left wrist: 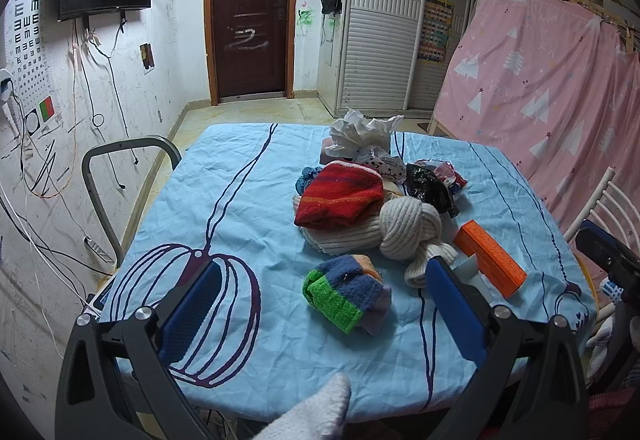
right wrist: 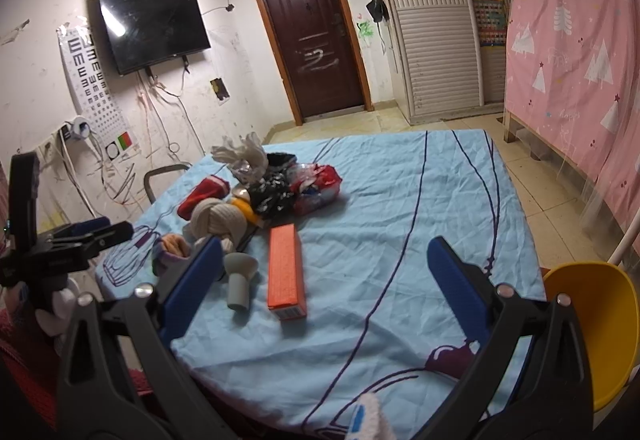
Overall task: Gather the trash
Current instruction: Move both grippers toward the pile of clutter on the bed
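Both claws (left wrist: 324,304) (right wrist: 326,280) gape empty over clothes (left wrist: 360,215), orange box (right wrist: 286,272), crumpled tissue (left wrist: 360,133).

Your yellow bin (right wrist: 592,324) is cut off at the right wrist view's edge, and the red knit hat (left wrist: 340,199) hides whatever lies beneath the clothing pile.

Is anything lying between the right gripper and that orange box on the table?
Nothing visible blocks it. The right gripper, jaws open, looks straight at the orange box over bare blue tablecloth. A grey mushroom-shaped item sits beside the box, not in front.
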Motion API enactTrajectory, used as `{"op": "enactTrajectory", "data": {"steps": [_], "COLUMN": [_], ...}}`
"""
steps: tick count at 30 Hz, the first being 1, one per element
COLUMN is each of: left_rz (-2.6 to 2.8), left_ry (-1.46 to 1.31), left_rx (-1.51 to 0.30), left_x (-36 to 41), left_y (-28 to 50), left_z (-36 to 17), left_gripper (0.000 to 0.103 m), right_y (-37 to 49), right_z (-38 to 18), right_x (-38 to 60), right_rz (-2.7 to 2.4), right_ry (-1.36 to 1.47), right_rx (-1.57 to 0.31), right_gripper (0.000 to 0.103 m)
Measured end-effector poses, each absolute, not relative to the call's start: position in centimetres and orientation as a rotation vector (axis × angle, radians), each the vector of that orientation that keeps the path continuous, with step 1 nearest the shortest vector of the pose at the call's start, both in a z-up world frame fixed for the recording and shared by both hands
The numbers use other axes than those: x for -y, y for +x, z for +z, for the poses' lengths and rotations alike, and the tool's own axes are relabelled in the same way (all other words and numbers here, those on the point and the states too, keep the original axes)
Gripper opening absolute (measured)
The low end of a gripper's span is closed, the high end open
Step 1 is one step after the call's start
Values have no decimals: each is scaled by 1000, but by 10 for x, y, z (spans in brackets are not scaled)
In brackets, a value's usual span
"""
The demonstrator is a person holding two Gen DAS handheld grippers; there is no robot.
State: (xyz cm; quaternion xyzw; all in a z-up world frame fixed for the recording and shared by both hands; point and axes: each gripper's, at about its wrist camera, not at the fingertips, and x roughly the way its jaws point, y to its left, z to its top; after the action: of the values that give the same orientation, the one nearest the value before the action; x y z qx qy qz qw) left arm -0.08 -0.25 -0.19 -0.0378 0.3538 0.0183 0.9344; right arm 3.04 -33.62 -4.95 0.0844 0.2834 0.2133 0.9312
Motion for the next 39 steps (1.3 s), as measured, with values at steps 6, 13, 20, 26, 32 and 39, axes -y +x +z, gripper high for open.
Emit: {"op": "enactTrajectory", "data": {"steps": [6, 13, 20, 26, 32, 39], "left_rz": [35, 34, 33, 33, 43, 64], "left_ry": [-75, -73, -72, -76, -122, -136], "left_rx": [-723, -726, -727, -734, -777, -830], "left_x": [3, 4, 4, 2, -12, -20], "left_y": [-1, -2, -1, 1, 12, 27], "left_z": [-2, -3, -4, -6, -19, -40], "left_gripper": [93, 93, 93, 93, 93, 93], "right_y": [31, 31, 33, 34, 40, 52], "right_z": [-50, -51, -53, -54, -56, -64], "right_x": [336, 336, 337, 338, 329, 311], "right_rz": [437, 437, 436, 435, 449, 469], "right_ry": [172, 173, 174, 176, 166, 125], "right_rx": [-581, -582, -583, -587, -596, -643], "right_gripper": [98, 98, 98, 98, 98, 98]}}
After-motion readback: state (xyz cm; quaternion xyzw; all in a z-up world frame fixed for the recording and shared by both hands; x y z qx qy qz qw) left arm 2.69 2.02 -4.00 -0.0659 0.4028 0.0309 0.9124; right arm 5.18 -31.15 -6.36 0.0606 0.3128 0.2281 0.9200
